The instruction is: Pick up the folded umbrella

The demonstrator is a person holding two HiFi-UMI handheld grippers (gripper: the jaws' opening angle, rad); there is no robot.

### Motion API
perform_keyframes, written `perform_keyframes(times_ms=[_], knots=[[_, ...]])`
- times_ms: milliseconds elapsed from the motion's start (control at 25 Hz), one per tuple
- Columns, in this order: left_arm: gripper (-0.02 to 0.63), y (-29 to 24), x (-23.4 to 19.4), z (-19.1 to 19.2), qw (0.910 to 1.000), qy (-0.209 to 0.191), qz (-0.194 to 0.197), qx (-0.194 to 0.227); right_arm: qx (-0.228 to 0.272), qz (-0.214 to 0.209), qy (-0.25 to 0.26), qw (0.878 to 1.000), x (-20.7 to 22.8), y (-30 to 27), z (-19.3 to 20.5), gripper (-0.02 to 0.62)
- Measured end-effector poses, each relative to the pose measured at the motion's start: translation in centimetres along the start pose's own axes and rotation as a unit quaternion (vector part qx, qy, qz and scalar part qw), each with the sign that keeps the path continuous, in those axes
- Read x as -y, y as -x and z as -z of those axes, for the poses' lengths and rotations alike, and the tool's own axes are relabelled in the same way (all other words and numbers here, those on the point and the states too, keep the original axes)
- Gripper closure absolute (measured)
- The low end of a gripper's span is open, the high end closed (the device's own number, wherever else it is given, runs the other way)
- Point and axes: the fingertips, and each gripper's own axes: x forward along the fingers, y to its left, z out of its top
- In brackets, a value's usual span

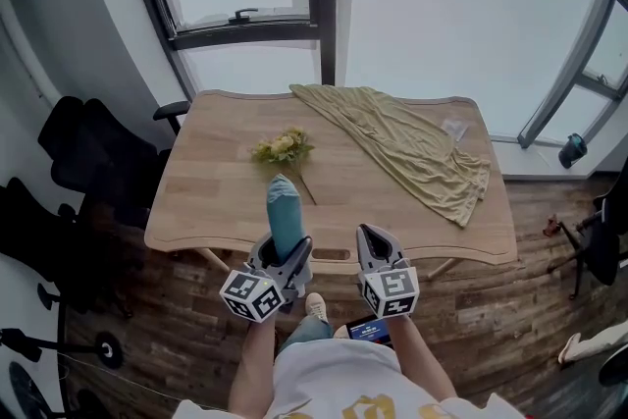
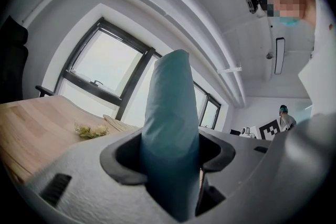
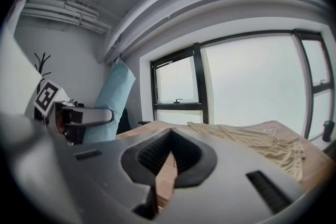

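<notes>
– Jaws checked first: found left gripper (image 1: 287, 250) clamped on folded umbrella (image 2: 170, 123), pads pressed against both flanks of the teal sleeve. Found right gripper (image 3: 167, 162) pinched together down to a slit, nothing inside, only a sliver of table (image 1: 216, 201) seen through.
– Got the axis?
– Read it as running straight out along the left jaws, away from the body, free end aimed at the flower bunch (image 1: 283, 148). Gripped toward the close end, with most of the visible length out ahead.
– Touched the wood anywhere?
– Couldn't confirm from above. Judged it clear of the tabletop, held over the near edge. Saw the wood lying lower and to the left in the left gripper view.
– Placed the right hand where?
– Just beside the left, apart from the umbrella, no contact. Spotted the sleeve off to the left in the right gripper view, rising at a tilt. Counted left as the only hand on it.
– Flagged anything for the next move?
– Rated the pick as basically done. Noted the long overhang ahead of the pads and expected swing or droop if moved fast. Logged olive cloth (image 1: 412, 147) well apart on the table's far right, no obstacle.
</notes>
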Motion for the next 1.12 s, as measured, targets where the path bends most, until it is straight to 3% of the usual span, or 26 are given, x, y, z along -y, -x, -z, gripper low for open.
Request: perform_keyframes(times_ms=[1120], knots=[[0.331,0.56,0.71,-0.32,1.0,0.002,0.002,0.006,-0.005,-0.002,0.01,1.0,-0.11,0.74,-0.16,0.584]])
